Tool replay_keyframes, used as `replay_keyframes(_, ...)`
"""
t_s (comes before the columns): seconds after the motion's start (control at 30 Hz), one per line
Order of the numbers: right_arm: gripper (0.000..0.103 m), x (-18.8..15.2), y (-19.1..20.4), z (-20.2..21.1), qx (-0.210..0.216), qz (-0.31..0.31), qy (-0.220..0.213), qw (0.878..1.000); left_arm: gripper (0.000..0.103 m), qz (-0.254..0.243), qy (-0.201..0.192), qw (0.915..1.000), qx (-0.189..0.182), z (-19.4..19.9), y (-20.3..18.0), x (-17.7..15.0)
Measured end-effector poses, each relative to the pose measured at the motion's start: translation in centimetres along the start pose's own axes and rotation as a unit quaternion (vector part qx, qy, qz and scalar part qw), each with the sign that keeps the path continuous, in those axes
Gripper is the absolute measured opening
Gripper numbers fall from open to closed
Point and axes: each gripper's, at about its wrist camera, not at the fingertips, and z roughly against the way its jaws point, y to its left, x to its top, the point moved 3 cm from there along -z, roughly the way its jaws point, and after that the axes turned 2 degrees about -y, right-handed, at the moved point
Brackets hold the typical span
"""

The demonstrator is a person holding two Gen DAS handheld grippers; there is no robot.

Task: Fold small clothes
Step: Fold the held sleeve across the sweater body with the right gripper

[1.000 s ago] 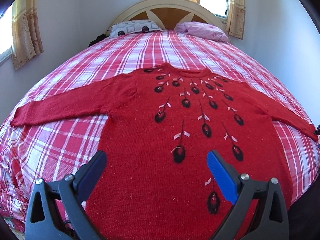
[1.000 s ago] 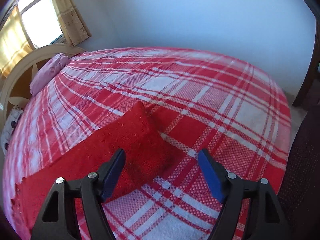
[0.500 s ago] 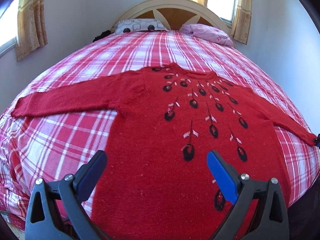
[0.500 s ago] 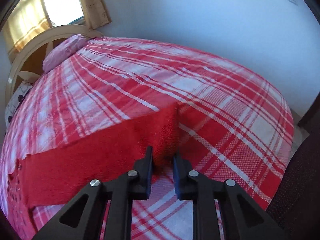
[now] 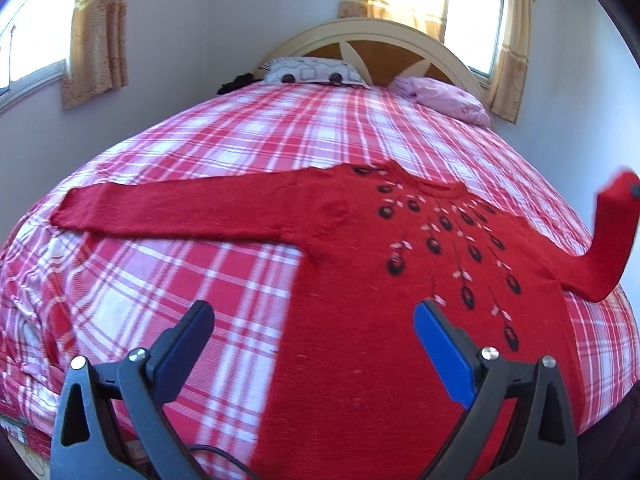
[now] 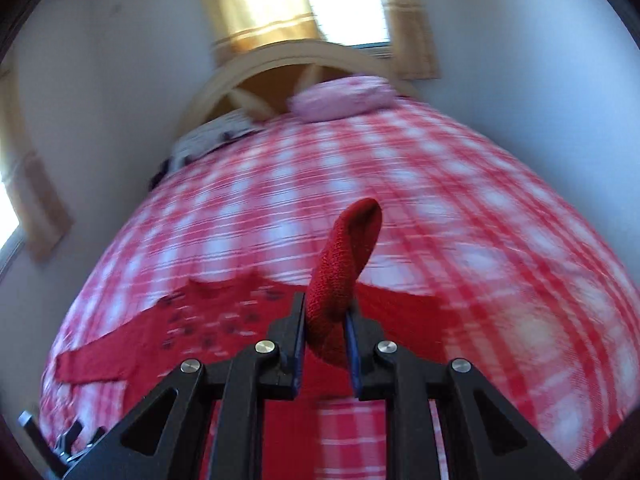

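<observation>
A red sweater (image 5: 360, 320) with dark dangling motifs below the neck lies front up on a bed (image 5: 240, 152) covered in a red and white plaid spread. Its body and one sleeve (image 5: 180, 216) lie flat, that sleeve stretched straight out toward the bed's edge. The other sleeve (image 6: 344, 272) is raised off the bed: the right gripper (image 6: 325, 336) has its fingers clamped on it just below the cuff, and the cuff end stands up past the fingertips, bent slightly over. The left gripper (image 5: 316, 344) hovers above the sweater's lower part with its fingers wide apart and nothing between them; one finger is over the plaid spread, the other over the red knit. At the head of the bed sit a patterned pillow (image 5: 312, 74) and a pink pillow (image 5: 444, 98) against a curved headboard (image 5: 380, 36).
</observation>
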Motion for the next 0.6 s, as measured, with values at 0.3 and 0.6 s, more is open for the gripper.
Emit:
replay_keyframes(0.3, 0.018, -7.1, 22.1, -11.5, 0.161, 0.093, 0.086, 0.979, 0.102, 0.038, -0.005, 0.9979, 0.051, -0.6, 5.6, 0.7)
replay_keyframes(0.6, 0.024, -17.2, 29.0, -17.9, 0.230, 0.128, 0.179, 0.948, 0.102, 0.067, 0.012, 0.9952, 0.071, -2.1, 8.7, 0.2)
